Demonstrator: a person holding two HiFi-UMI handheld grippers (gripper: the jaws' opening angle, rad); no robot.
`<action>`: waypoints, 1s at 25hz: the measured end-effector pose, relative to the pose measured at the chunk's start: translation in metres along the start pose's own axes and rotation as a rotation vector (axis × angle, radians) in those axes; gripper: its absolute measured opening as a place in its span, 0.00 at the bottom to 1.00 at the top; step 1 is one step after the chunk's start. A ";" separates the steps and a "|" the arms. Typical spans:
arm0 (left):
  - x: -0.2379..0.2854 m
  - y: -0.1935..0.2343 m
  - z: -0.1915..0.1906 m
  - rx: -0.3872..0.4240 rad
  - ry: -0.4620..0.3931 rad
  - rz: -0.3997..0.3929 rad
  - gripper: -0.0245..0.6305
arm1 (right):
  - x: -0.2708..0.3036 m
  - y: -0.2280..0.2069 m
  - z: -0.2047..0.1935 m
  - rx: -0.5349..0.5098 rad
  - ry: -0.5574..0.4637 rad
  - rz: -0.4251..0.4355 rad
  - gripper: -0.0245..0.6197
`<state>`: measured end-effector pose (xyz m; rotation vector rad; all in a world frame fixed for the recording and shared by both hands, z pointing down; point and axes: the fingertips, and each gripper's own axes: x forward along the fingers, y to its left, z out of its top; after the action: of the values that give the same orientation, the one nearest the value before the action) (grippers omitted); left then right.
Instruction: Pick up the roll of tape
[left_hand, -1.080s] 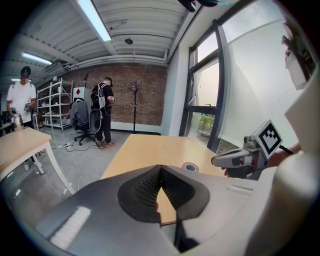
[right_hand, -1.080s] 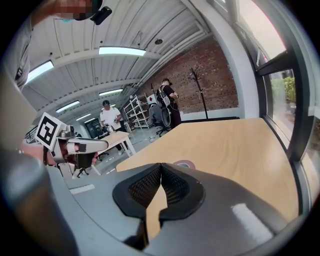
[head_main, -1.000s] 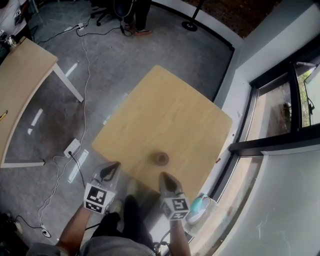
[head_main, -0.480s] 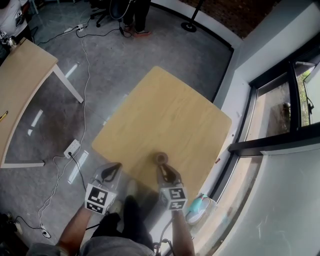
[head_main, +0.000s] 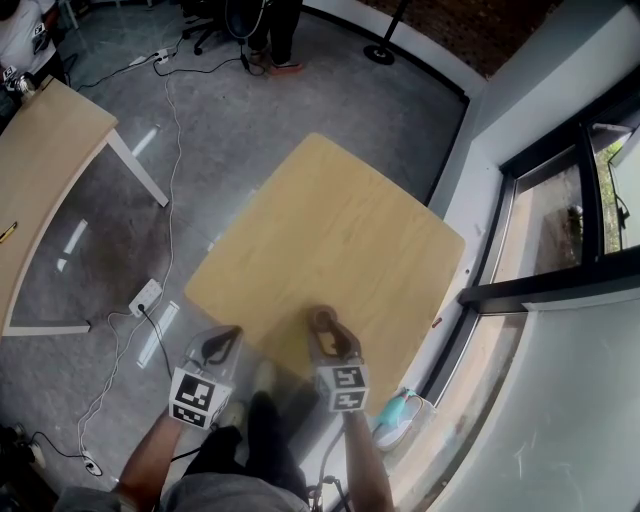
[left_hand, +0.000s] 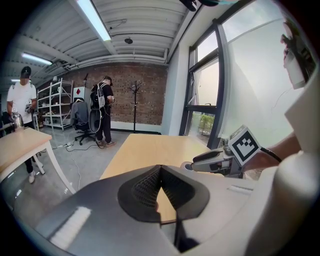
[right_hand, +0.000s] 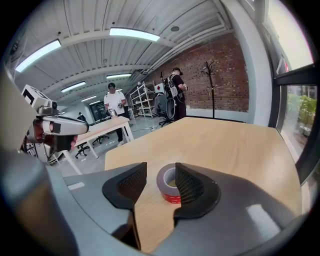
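Observation:
The roll of tape (right_hand: 168, 183), grey with a red edge, lies flat on the light wooden table (head_main: 340, 230) near its front edge (head_main: 318, 317). My right gripper (right_hand: 160, 172) is open; its jaws have just been opening. The roll sits just ahead of the tips, partly behind the right-hand pad, and neither pad presses on it. In the head view the right gripper (head_main: 326, 332) reaches over the table edge to the roll. My left gripper (left_hand: 160, 170) is shut and holds nothing; it hangs off the table's near left corner (head_main: 221, 343). The left gripper view shows the right gripper (left_hand: 216, 159) at the roll (left_hand: 187, 165).
A second wooden table (head_main: 40, 140) stands at the left. A power strip (head_main: 145, 295) and cables lie on the grey floor. A window wall (head_main: 540, 280) runs along the right. Two people stand far off (right_hand: 175, 95) (right_hand: 114, 107).
The right gripper moved forward and down over the table edge to the tape, and its jaws went from shut to open. The left gripper stayed put.

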<state>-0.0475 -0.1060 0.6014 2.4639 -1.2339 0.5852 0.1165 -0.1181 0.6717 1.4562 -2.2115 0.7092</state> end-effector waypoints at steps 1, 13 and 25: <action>0.000 0.000 -0.002 -0.002 0.005 0.002 0.04 | 0.001 -0.001 -0.001 0.000 -0.001 -0.003 0.35; 0.004 0.000 0.001 -0.020 0.011 0.000 0.04 | 0.006 -0.010 -0.001 0.014 -0.005 -0.024 0.48; 0.011 0.003 -0.003 -0.030 0.022 -0.007 0.04 | 0.015 -0.019 -0.004 0.021 -0.020 -0.062 0.58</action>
<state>-0.0445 -0.1140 0.6095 2.4303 -1.2164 0.5860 0.1287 -0.1331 0.6877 1.5410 -2.1701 0.7025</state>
